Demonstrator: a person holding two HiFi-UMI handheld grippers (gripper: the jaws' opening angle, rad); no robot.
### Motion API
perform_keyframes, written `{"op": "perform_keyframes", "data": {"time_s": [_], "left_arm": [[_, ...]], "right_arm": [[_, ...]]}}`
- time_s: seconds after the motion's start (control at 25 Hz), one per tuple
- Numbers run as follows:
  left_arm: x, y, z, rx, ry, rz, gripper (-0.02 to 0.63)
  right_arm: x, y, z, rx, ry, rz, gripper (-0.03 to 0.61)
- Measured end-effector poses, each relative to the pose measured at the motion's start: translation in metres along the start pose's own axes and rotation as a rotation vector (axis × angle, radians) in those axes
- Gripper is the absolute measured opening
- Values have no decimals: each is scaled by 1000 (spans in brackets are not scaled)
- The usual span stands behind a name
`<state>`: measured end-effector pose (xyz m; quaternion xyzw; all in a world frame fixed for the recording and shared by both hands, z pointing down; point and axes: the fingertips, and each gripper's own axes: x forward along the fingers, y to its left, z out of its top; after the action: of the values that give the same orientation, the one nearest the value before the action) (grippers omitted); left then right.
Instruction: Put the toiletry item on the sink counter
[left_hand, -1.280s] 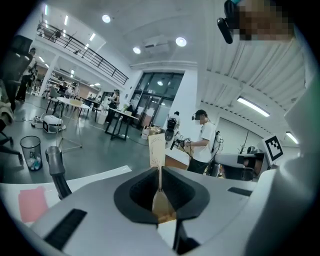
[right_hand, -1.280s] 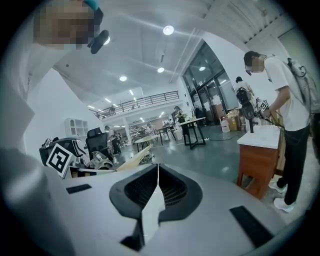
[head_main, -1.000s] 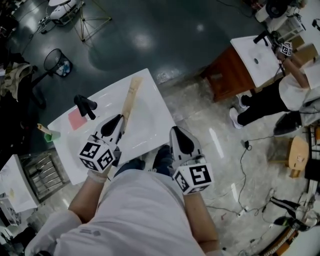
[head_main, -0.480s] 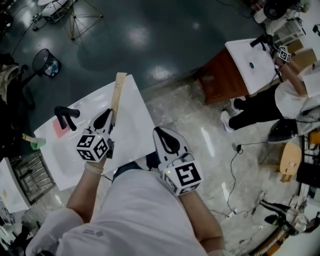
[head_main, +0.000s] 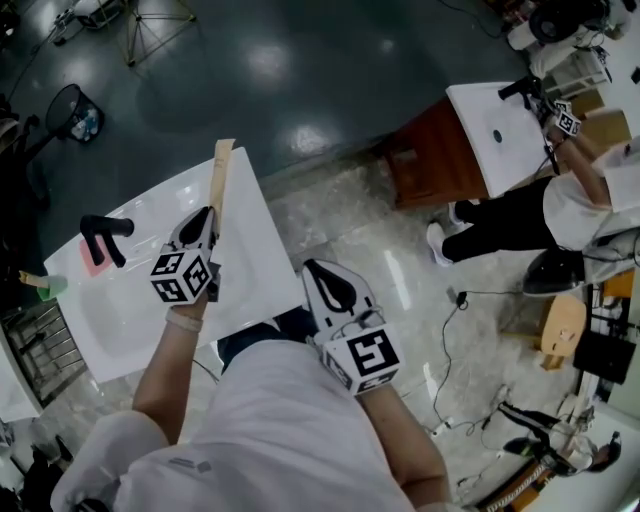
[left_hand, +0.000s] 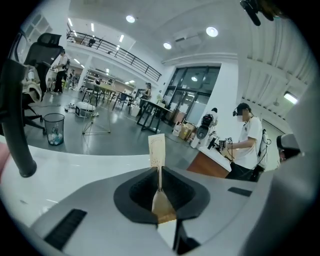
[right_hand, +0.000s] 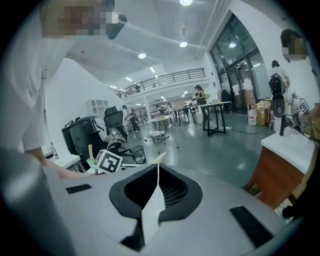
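A long, flat, pale wooden toiletry stick (head_main: 218, 185) runs along the right side of the white sink counter (head_main: 265, 255), its far end near the counter's back corner. My left gripper (head_main: 208, 214) is shut on the stick's near end, above the counter. In the left gripper view the stick (left_hand: 157, 149) stands edge-on between the closed jaws of the left gripper (left_hand: 159, 176). My right gripper (head_main: 318, 270) hovers by the counter's front right corner, shut and with nothing in it; in its own view the right gripper (right_hand: 157, 172) shows its jaws meeting in a line.
A black faucet (head_main: 105, 235), a pink soap bar (head_main: 92, 258) and a green cup (head_main: 45, 285) sit on the counter's left side. Another person (head_main: 560, 200) works at a second sink (head_main: 500, 125) to the right. A bin (head_main: 75, 112) stands on the dark floor.
The whole scene has slid left and down in the head view. My left gripper still holds the stick over the counter, now pointing more straight ahead. The right gripper stays near the counter's corner.
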<state>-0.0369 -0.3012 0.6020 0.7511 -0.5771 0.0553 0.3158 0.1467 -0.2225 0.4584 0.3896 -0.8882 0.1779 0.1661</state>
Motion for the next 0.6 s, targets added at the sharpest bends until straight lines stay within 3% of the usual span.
{"op": "perform_keyframes", "data": {"time_s": [0.6], "left_arm": [[39, 22, -35, 9, 54, 114, 40]], "right_arm": [[-4, -28, -23, 22, 56, -14, 20]]}}
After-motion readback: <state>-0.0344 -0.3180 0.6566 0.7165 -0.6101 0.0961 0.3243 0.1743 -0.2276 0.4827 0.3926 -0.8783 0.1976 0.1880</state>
